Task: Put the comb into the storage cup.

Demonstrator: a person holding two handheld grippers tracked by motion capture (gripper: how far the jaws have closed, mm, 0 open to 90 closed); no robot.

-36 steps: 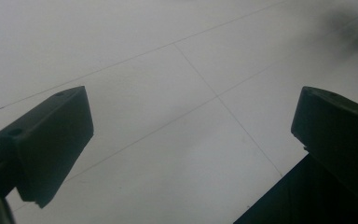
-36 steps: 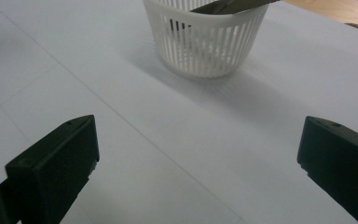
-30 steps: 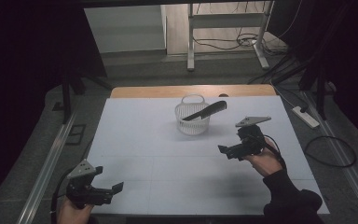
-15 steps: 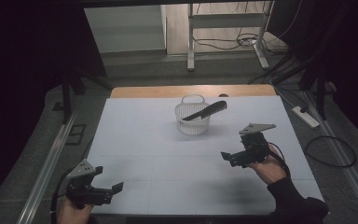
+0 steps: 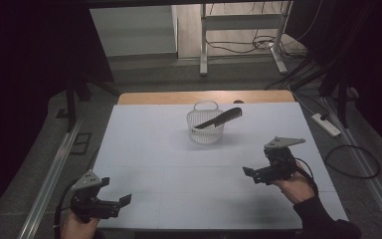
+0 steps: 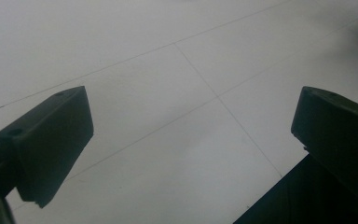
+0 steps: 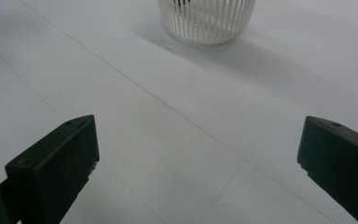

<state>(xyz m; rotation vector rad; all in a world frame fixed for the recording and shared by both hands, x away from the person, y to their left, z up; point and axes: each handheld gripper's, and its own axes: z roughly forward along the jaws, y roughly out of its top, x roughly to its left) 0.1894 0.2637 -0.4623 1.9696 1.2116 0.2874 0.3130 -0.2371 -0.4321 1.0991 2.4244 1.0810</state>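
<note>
Looking down from the high view, a white slatted basket (image 5: 205, 127) stands just above the middle of the frame on the white table (image 5: 144, 149), and a black comb (image 5: 219, 119) lies tilted across its rim, one end jutting up and right. The right gripper (image 5: 249, 174) sits at lower right, the left gripper (image 5: 124, 200) at lower left, both well apart from the basket.

Along the left gripper view, the jaws stand wide apart with nothing between them, only bare tabletop.

In the right gripper view the jaws also gape empty, and the basket (image 7: 207, 16) shows at the top edge. The comb is probably light, stiff and thin (likely slick plastic); its jutting upper end looks the easiest place to pinch.
</note>
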